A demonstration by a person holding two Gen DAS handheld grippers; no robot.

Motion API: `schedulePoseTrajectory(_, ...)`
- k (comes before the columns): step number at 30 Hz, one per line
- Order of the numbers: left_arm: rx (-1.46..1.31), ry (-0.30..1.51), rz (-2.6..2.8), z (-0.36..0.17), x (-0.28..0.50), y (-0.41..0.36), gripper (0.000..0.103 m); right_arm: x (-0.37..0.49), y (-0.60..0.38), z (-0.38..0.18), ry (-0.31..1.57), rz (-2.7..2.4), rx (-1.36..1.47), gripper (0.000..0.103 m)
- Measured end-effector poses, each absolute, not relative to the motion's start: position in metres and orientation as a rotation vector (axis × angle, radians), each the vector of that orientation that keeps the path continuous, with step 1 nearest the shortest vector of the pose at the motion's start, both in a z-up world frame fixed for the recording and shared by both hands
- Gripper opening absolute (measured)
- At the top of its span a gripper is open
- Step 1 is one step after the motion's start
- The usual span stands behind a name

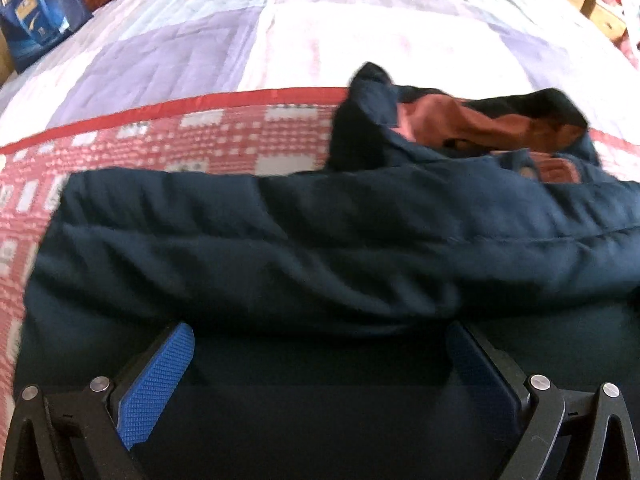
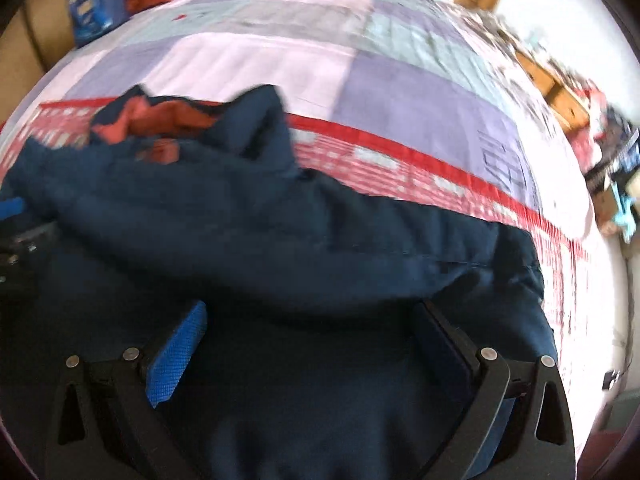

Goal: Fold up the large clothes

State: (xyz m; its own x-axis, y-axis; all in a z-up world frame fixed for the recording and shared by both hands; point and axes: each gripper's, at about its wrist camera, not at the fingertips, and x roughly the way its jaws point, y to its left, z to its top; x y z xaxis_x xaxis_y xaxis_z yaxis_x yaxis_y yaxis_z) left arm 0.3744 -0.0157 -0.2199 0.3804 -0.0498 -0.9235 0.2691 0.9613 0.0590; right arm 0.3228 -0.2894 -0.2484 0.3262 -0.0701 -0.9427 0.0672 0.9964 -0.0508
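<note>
Both your grippers, left gripper and right gripper, stand with jaws spread wide, gripping nothing, over the navy padded jacket lying bunched on the quilt. Settle each onto a hem corner, pinch both layers, then lift evenly.

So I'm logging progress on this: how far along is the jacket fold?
Done: a thick roll of the navy jacket already lies doubled over on the bedspread. In hand: left gripper and right gripper sit open against that roll, gripping nothing. Left: the collar end with its orange lining is rumpled and unfolded.
</note>
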Motion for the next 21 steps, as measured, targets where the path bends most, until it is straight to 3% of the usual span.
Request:
schedulePoseTrajectory(10,0.067,1.224,0.053,-0.233,0.397,0.122,0.103,0.313,-0.366,-0.254,1.247,-0.235,0.109,0.103)
schedulePoseTrajectory(21,-0.022,1.233,0.027,-0.253,0.397,0.136,0.103,0.312,-0.365,-0.266,1.249,-0.223,0.122,0.103)
